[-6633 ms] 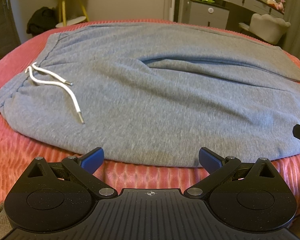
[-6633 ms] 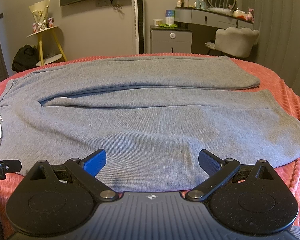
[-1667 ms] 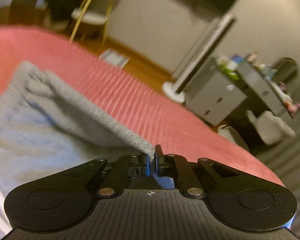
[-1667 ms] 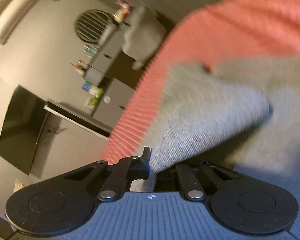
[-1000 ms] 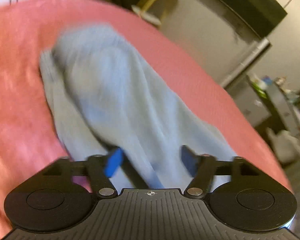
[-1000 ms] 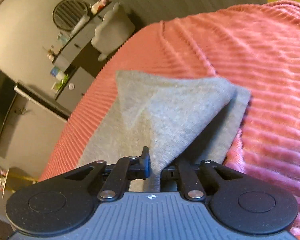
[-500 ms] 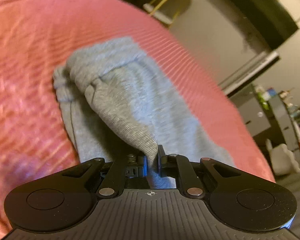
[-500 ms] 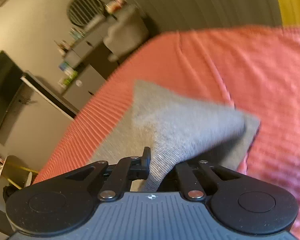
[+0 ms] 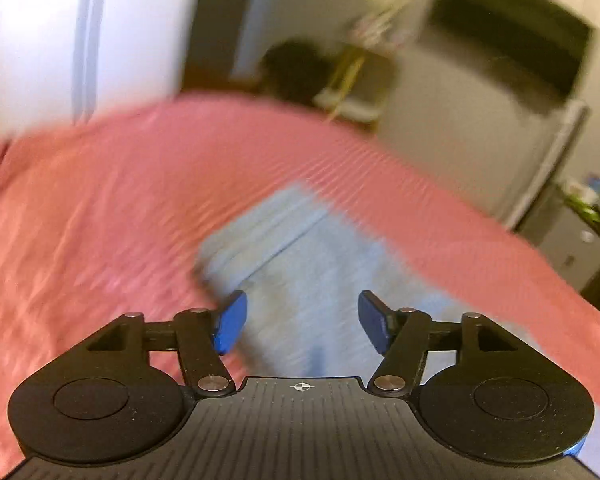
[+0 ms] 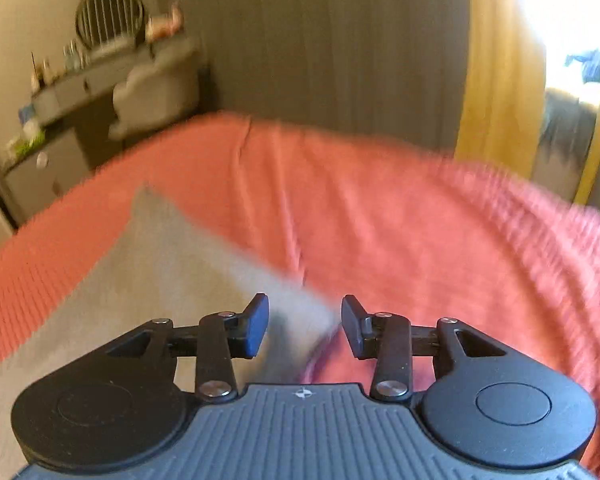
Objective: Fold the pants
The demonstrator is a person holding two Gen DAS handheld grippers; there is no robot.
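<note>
On the bed, we have the grey pants (image 9: pixel 300 264) lying folded lengthwise on the coral ribbed bedspread (image 9: pixel 100 208), one leg laid over the other. From the left: the waist end lies ahead of our left gripper (image 9: pixel 302 322); the cuff end and its far corner lie ahead of our right gripper (image 10: pixel 304 326). What could go wrong, as we judge it: the top layer, just let go, may slide or spring back on the soft, ridged cover, and the edges would then sit out of line, spoiling the next fold; a low fingertip dragging across the cloth would do the same. Both views are blurred, so how well the edges match we cannot tell. The left jaws have just been opening and stand spread wide, with nothing pinched, the pants beneath them. The right jaws have just been opening too, about half spread and holding nothing, above the cuff edge
</note>
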